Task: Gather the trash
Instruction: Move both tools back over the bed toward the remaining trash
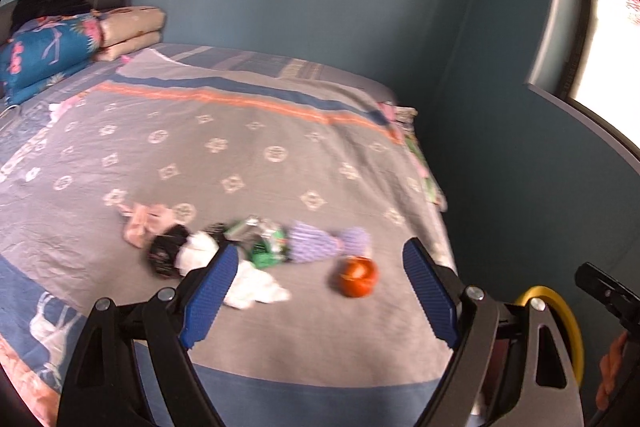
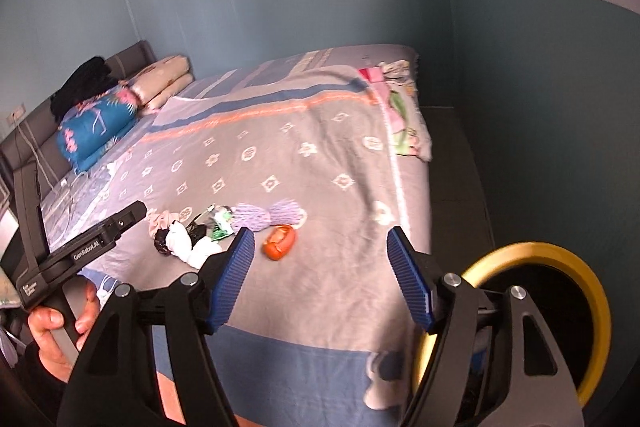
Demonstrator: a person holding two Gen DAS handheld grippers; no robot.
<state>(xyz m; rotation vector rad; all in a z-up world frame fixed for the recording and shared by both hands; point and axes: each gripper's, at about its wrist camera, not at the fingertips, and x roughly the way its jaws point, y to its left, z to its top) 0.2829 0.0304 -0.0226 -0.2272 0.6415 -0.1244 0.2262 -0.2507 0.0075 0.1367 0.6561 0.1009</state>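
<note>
Both tools empty above the litter on the bed

The left tool (image 1: 320, 291) hangs with its blue pads set wide apart and nothing between them. The right tool (image 2: 320, 279) is likewise spread, not quite as wide, and carries nothing. Both point down over the near edge of the bed (image 2: 304, 355), which wears a grey cover with pale flower motifs and an orange stripe.

The trash lies in a loose row on the cover, not far in from the near edge and towards the bed's right-hand side. Nearest the right edge sits an orange-red round item (image 1: 357, 277), apart from the rest. Beside it come a lilac striped piece (image 1: 320, 245), a crumpled green wrapper (image 1: 266, 247), white crumpled tissue (image 1: 256, 285), a dark wrapper (image 1: 166, 253) and a pink scrap (image 1: 142, 225). The picture is blurred, so what each one is cannot be told more closely.

A yellow-rimmed bin (image 2: 576, 311) stands off the bed's near right corner. In the right wrist view a hand (image 2: 60, 327) grips the handle of the left tool. Folded bedding (image 1: 48, 53) is stacked at the far left corner
</note>
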